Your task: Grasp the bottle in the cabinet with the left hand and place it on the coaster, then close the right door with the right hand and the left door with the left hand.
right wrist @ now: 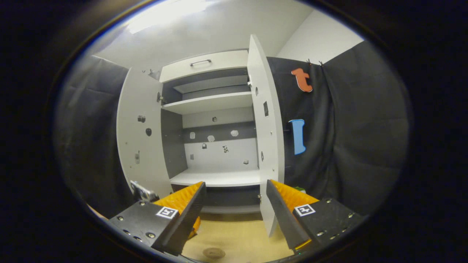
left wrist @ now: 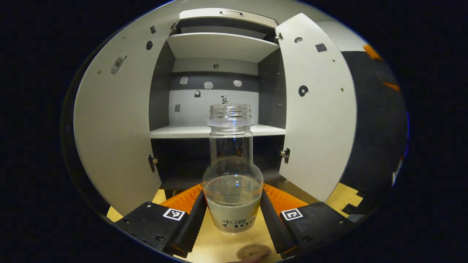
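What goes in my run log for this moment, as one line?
left gripper shut on bottle | coaster below | right gripper open | doors open

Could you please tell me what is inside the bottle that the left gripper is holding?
The bottle, uncapped, holds clear liquid in its lower part; neck and upper body are empty. Below the liquid line a label covers the contents. The left gripper presses both sides.

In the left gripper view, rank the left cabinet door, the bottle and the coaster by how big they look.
1. Left cabinet door, largest.
2. Bottle, held between the left gripper's fingers; its nearness to the camera inflates it.
3. Coaster, smallest, though cut off at the bottom edge.
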A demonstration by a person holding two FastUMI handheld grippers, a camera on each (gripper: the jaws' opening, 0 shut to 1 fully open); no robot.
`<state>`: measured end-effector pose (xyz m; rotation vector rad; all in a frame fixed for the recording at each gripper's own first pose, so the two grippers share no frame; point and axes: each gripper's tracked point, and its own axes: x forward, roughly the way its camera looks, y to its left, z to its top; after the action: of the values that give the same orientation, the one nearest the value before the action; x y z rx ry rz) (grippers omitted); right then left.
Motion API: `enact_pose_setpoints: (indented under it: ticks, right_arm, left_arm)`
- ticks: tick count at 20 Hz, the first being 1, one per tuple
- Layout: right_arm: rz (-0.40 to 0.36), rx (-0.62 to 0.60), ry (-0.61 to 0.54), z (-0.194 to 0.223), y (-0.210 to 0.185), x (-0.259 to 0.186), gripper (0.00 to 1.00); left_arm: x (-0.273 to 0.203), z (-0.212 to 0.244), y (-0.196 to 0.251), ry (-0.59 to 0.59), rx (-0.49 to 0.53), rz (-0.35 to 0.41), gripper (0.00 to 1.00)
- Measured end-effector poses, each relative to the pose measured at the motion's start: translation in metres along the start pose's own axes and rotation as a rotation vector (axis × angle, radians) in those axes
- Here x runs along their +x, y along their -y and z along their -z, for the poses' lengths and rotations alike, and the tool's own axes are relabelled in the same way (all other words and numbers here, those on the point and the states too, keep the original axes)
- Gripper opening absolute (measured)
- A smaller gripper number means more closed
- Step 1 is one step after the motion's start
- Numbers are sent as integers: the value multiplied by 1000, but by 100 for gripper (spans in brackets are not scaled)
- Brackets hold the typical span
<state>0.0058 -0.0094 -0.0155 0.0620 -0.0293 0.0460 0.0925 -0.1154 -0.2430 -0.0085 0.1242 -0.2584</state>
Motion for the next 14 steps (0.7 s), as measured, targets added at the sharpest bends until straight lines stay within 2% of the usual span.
enact_pose_setpoints:
  ticks: [3,4,7,9,11,12,14]
  right_arm:
    - [23,8,-4,3,14,1,100]
    - [34,13,-8,5,19,0,96]
    - [62,22,-39,18,33,-1,100]
    - [86,25,-63,28,41,-3,96]
    - [107,41,-97,42,47,-4,100]
    - [111,57,-107,47,48,-4,96]
    - [111,89,-123,55,46,-2,100]
  left_arm:
    - [-8,51,30,-38,-6,68,81]
    - [-10,66,37,-32,-10,86,81]
    - [-17,113,59,-66,45,155,81]
    - [-21,131,67,-70,90,190,81]
    - [-21,141,66,-72,125,209,81]
    - [-19,146,66,-78,119,216,81]
    - [-19,164,67,-130,100,232,81]
